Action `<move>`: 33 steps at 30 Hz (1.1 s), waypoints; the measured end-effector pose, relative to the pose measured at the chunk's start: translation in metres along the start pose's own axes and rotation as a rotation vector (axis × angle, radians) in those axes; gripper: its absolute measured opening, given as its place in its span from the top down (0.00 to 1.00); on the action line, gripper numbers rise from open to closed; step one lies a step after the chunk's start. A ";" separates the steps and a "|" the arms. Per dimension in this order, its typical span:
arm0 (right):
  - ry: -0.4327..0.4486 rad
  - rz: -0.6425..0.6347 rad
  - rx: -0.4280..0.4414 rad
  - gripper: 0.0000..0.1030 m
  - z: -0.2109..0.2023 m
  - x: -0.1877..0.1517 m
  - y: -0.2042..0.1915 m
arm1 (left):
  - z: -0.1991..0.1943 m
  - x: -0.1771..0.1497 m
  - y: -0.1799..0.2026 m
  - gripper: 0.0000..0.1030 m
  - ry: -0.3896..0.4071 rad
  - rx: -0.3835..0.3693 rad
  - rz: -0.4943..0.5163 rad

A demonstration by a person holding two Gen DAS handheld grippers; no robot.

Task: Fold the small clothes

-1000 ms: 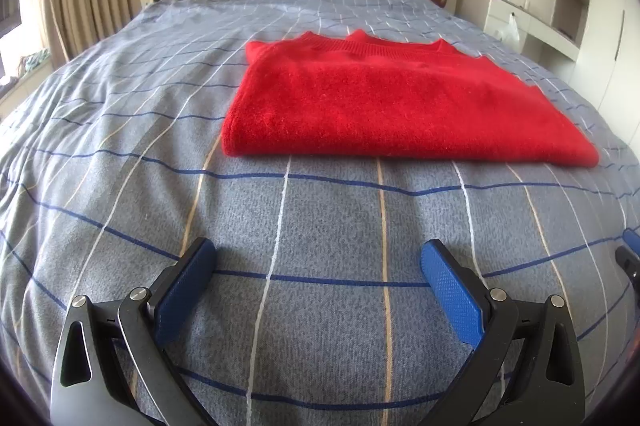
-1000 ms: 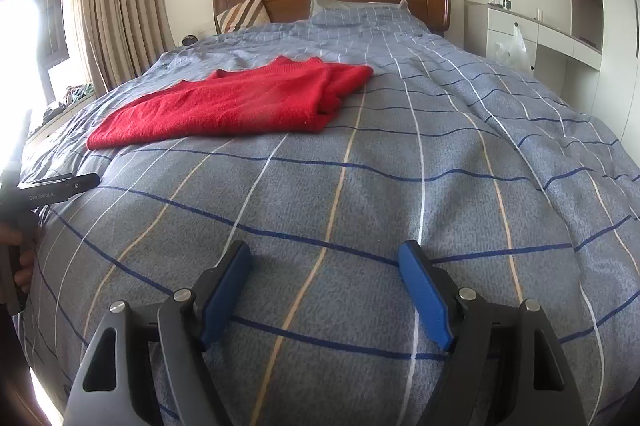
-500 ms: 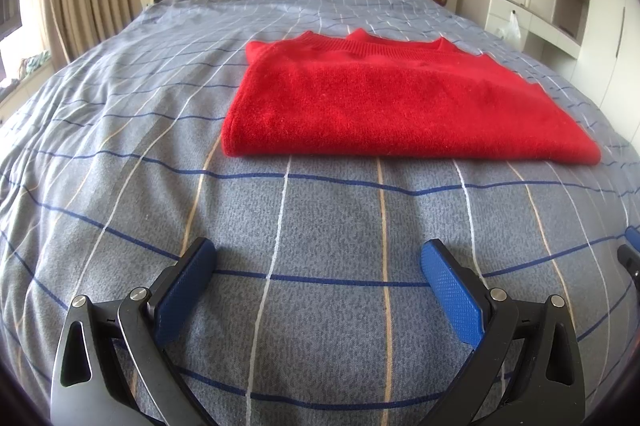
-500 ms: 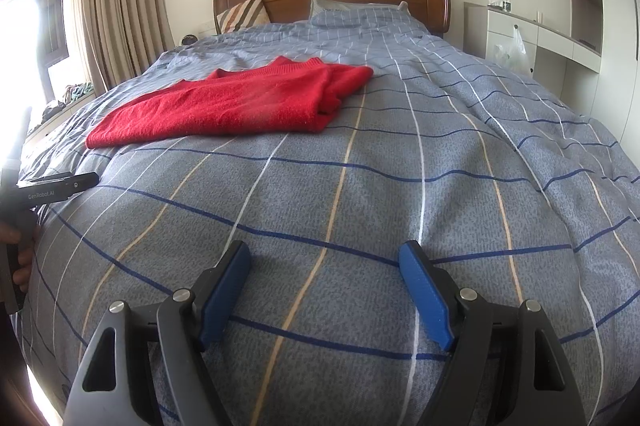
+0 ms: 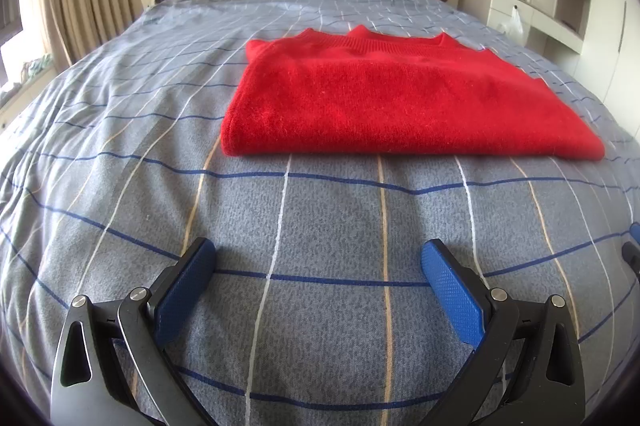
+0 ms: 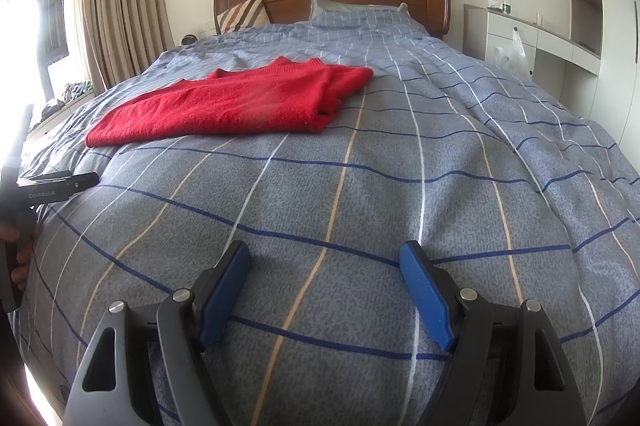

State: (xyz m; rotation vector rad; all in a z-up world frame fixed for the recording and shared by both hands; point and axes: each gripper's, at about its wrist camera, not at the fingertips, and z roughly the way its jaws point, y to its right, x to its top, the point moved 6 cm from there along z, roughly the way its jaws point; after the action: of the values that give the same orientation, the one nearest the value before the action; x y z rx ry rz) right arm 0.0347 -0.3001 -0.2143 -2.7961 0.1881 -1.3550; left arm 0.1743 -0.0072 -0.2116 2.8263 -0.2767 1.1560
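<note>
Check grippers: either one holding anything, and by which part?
Nothing held. Left gripper and right gripper both stand open over bare bedspread; the folded red sweater lies apart, ahead of them, untouched.

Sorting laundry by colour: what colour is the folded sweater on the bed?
Red sweater, clearest in left wrist view.

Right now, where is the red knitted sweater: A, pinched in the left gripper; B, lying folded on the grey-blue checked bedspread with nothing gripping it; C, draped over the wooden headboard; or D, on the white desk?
B: the red knitted sweater lies folded on the bedspread, well beyond both open grippers, left gripper and right gripper.
</note>
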 end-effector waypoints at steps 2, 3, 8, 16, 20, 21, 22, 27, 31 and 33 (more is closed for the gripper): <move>0.002 -0.002 -0.004 0.25 0.000 0.000 0.000 | 0.000 0.000 -0.001 0.00 -0.001 0.002 0.002; 0.004 -0.004 -0.007 0.25 0.000 0.000 0.000 | 0.000 0.000 -0.001 0.00 -0.001 0.002 0.002; 0.009 -0.007 -0.015 0.25 0.000 -0.001 -0.001 | 0.000 0.000 -0.001 0.00 -0.001 0.003 0.002; -0.048 0.004 -0.034 0.25 -0.002 0.004 0.001 | -0.011 0.001 -0.009 0.01 -0.096 -0.032 -0.004; -0.086 0.053 0.079 0.25 -0.005 0.041 0.006 | -0.036 0.003 -0.032 0.01 -0.056 -0.104 -0.076; -0.085 0.068 0.100 0.25 -0.001 0.056 0.010 | -0.039 0.003 -0.038 0.01 -0.044 -0.104 -0.091; -0.086 0.085 0.119 0.25 0.006 0.072 0.013 | -0.041 0.002 -0.042 0.01 -0.033 -0.102 -0.104; -0.154 0.238 0.190 0.25 0.079 0.130 0.038 | -0.042 -0.016 -0.047 0.01 0.032 -0.088 -0.120; -0.272 0.397 0.238 0.25 0.144 0.140 0.050 | -0.040 -0.018 -0.049 0.01 0.035 -0.097 -0.093; -0.332 0.462 0.244 0.38 0.166 0.135 0.049 | -0.041 -0.013 -0.053 0.01 0.047 -0.102 -0.092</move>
State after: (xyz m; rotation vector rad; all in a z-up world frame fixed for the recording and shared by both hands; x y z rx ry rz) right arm 0.2427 -0.3700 -0.2155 -2.5063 0.5696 -0.7472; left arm 0.1474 0.0522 -0.1917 2.6901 -0.1944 1.1527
